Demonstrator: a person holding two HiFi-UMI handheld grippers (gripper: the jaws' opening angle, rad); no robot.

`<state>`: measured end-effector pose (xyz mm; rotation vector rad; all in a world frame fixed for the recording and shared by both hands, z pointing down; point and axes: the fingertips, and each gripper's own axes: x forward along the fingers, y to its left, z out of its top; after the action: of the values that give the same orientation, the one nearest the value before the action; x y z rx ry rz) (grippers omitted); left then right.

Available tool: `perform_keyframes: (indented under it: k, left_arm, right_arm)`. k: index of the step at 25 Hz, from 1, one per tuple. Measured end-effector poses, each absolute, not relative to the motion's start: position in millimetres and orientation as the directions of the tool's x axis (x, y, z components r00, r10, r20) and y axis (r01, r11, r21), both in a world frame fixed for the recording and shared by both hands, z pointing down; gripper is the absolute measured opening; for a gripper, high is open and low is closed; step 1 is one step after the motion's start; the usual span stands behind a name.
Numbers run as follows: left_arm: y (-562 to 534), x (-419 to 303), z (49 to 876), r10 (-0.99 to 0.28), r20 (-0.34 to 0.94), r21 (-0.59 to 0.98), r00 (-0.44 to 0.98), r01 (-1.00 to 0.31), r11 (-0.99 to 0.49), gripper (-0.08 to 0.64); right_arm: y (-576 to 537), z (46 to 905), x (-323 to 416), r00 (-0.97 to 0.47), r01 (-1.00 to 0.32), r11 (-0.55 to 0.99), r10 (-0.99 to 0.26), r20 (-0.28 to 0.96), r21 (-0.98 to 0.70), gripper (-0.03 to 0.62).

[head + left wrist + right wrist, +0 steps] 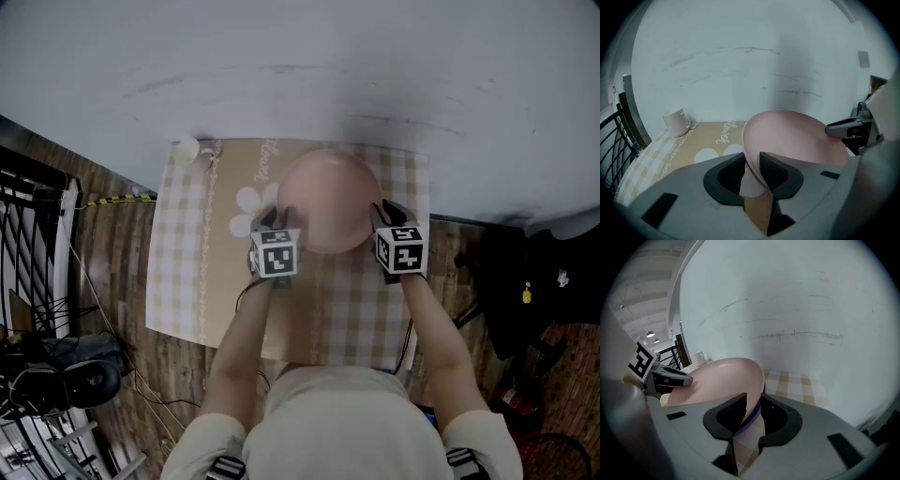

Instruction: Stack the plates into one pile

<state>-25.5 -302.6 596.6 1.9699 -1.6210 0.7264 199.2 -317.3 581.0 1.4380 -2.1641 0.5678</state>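
Note:
A single pink plate (326,199) is over the middle of the checked tablecloth (187,281), and a gripper holds it on each side. My left gripper (272,217) is shut on its left rim, where the pink plate (797,136) edge runs between the jaws of the left gripper (751,164). My right gripper (382,214) is shut on the opposite rim. In the right gripper view the pink plate (717,380) leans away from the right gripper (753,406), and a thin bluish edge shows under the rim. I see no other plate.
A white mug (187,148) stands at the table's far left corner, also the mug (677,122) in the left gripper view. A pale wall (309,56) closes the far side. A black railing (28,216) and cables lie on the wood floor to the left, dark items (525,281) to the right.

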Motion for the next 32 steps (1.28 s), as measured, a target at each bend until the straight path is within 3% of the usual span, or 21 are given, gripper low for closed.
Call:
perform_keyframes:
  k: [32]
  left_arm:
    - [-287,-36,572,-0.796,0.596,0.034,0.110,-0.993,-0.111,0.073]
  right_arm:
    - [-299,575,198,-0.318,-0.936,0.348,-0.759,0.568,-0.058,0.097]
